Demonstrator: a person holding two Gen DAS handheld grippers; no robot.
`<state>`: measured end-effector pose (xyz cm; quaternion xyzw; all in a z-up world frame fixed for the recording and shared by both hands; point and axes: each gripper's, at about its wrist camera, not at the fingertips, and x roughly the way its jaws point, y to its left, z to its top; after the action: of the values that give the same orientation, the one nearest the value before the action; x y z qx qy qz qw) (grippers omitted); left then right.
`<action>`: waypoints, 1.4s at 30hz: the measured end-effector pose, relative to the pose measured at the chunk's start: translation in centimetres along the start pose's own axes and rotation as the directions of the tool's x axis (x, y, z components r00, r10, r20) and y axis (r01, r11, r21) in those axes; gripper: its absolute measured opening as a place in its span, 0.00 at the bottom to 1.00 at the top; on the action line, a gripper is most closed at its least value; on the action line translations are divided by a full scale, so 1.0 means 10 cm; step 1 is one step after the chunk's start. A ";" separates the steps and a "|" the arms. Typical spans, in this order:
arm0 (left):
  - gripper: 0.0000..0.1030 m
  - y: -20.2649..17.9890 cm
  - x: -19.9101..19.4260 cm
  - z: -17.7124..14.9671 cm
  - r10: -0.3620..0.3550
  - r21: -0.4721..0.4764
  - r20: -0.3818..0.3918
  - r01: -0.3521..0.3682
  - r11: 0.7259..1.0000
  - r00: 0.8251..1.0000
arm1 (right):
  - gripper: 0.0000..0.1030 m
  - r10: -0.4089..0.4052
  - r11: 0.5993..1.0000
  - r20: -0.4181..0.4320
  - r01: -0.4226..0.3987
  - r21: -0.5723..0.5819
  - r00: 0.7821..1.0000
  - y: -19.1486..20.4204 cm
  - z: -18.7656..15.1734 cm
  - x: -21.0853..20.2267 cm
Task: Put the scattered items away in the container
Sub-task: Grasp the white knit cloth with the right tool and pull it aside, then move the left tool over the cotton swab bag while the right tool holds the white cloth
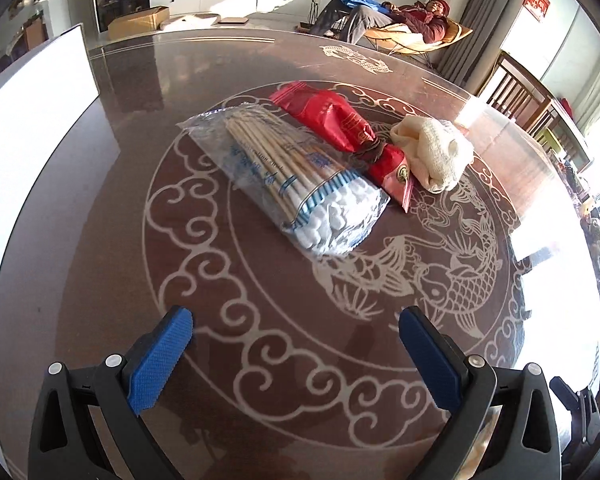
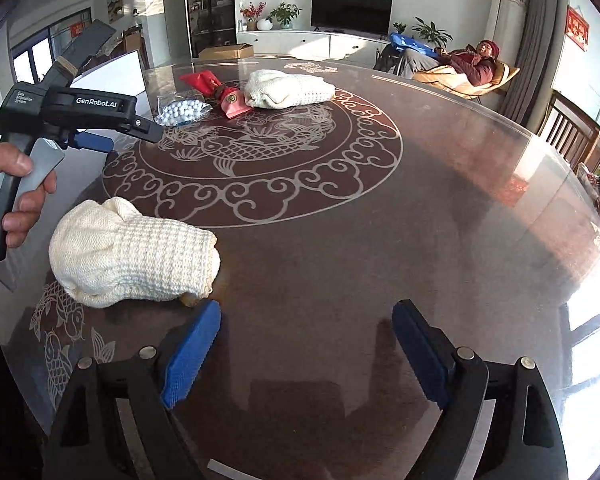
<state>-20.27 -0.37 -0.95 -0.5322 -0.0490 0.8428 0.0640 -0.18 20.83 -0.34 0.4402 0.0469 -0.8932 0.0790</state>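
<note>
A clear bag of cotton swabs [image 1: 300,184] lies on the round brown table, with a red packet [image 1: 340,128] and a cream knitted glove [image 1: 432,152] to its right. My left gripper [image 1: 296,320] is open and empty, short of the bag. In the right wrist view the swab bag [image 2: 182,110], red packet [image 2: 216,88] and far glove [image 2: 288,88] lie at the back. A second cream glove [image 2: 132,256] lies near-left. My right gripper [image 2: 306,312] is open and empty, just right of it. The white container [image 1: 32,120] stands at the table's left.
The left hand-held gripper body [image 2: 72,112] shows at the left of the right wrist view, beside the white container [image 2: 112,72]. The glass table top [image 2: 420,200] has a carp pattern. Wooden chairs [image 1: 516,92] stand at the right edge. A person reclines in a chair [image 2: 468,64] beyond the table.
</note>
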 end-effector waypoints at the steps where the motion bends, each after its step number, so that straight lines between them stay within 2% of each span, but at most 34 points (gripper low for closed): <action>1: 1.00 -0.04 0.04 0.08 0.008 -0.006 -0.004 -0.008 1.000 1.000 | 0.86 0.011 1.000 -0.004 -0.011 0.010 1.000 -0.03 0.01 0.01; 7: 1.00 -0.01 0.20 0.45 0.016 -0.127 0.011 -0.015 0.992 1.000 | 0.86 0.004 1.000 -0.002 -0.004 0.009 1.000 -0.01 0.02 0.02; 10: 1.00 -0.02 0.29 0.58 0.072 -0.110 0.009 -0.071 0.991 0.997 | 0.86 0.004 1.000 -0.002 -0.004 0.009 1.000 -0.01 0.03 0.02; 12: 1.00 0.02 0.30 0.59 0.075 -0.113 0.019 -0.072 0.991 0.997 | 0.86 0.004 1.000 -0.002 -0.004 0.009 1.000 -0.01 0.02 0.02; 13: 0.92 0.05 0.28 0.58 0.079 -0.115 0.028 -0.075 0.990 0.996 | 0.86 0.004 1.000 -0.002 -0.004 0.010 1.000 -0.01 0.02 0.02; 14: 0.72 0.08 0.25 0.57 0.096 -0.109 0.037 -0.092 0.990 0.995 | 0.86 0.004 1.000 -0.002 -0.004 0.010 1.000 -0.01 0.02 0.02; 17: 0.45 0.20 0.19 0.52 0.091 -0.061 0.046 -0.088 0.994 0.995 | 0.86 0.005 1.000 -0.002 -0.005 0.009 1.000 -0.01 0.02 0.02; 19: 0.44 0.30 0.12 0.42 0.076 -0.021 0.041 -0.075 0.997 0.996 | 0.86 0.005 1.000 -0.002 -0.005 0.010 1.000 -0.01 0.02 0.02; 23: 0.44 0.42 -0.17 -0.10 0.033 0.114 0.014 -0.034 0.993 0.999 | 0.86 0.003 1.000 -0.002 -0.003 0.011 1.000 -0.02 0.02 0.02; 27: 0.46 0.54 -0.54 -0.74 -0.017 0.241 -0.055 0.030 0.970 0.998 | 0.86 0.004 1.000 -0.002 -0.004 0.010 1.000 -0.02 0.02 0.01; 28: 0.53 0.57 -0.61 -0.88 -0.015 0.252 -0.061 0.030 0.967 0.998 | 0.86 0.004 1.000 -0.002 -0.004 0.011 1.000 -0.02 0.02 0.01; 29: 0.64 0.58 -0.67 -0.98 -0.004 0.250 -0.056 0.018 0.968 0.998 | 0.86 0.003 1.000 -0.002 -0.003 0.011 1.000 -0.02 0.02 0.02; 31: 0.75 0.62 -0.78 -1.12 0.028 0.228 -0.009 -0.025 0.973 1.000 | 0.86 0.003 1.000 -0.002 -0.003 0.011 1.000 -0.02 0.02 0.02; 33: 0.75 0.63 -0.86 -1.19 0.021 0.211 0.048 -0.031 0.977 0.999 | 0.86 0.003 1.000 -0.001 -0.003 0.012 1.000 -0.02 0.02 0.01; 36: 0.77 0.58 -0.88 -1.11 0.016 0.176 0.111 -0.035 0.984 0.994 | 0.86 -0.002 1.000 -0.001 0.002 0.019 1.000 -0.04 0.01 -0.01; 38: 0.77 0.55 -0.78 -1.01 0.068 0.148 0.121 -0.086 0.985 0.990 | 0.86 -0.004 1.000 0.000 0.004 0.022 1.000 -0.04 0.01 -0.01; 40: 0.77 0.54 -0.64 -0.96 0.154 0.130 0.102 -0.166 0.977 0.983 | 0.86 -0.006 1.000 0.000 0.006 0.024 1.000 -0.05 0.01 -0.02; 41: 0.81 0.53 -0.58 -0.95 0.186 0.120 0.094 -0.197 0.973 0.978 | 0.86 -0.007 1.000 0.001 0.007 0.025 1.000 -0.04 0.01 -0.02; 42: 0.81 0.57 -0.56 -0.95 0.187 0.098 0.099 -0.196 0.976 0.977 | 0.86 -0.008 1.000 0.001 0.008 0.027 1.000 -0.05 0.00 -0.02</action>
<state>-9.63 -6.75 -0.87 -0.4920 0.0451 0.8694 0.0087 -0.17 21.29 -0.14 0.4403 0.0364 -0.8944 0.0696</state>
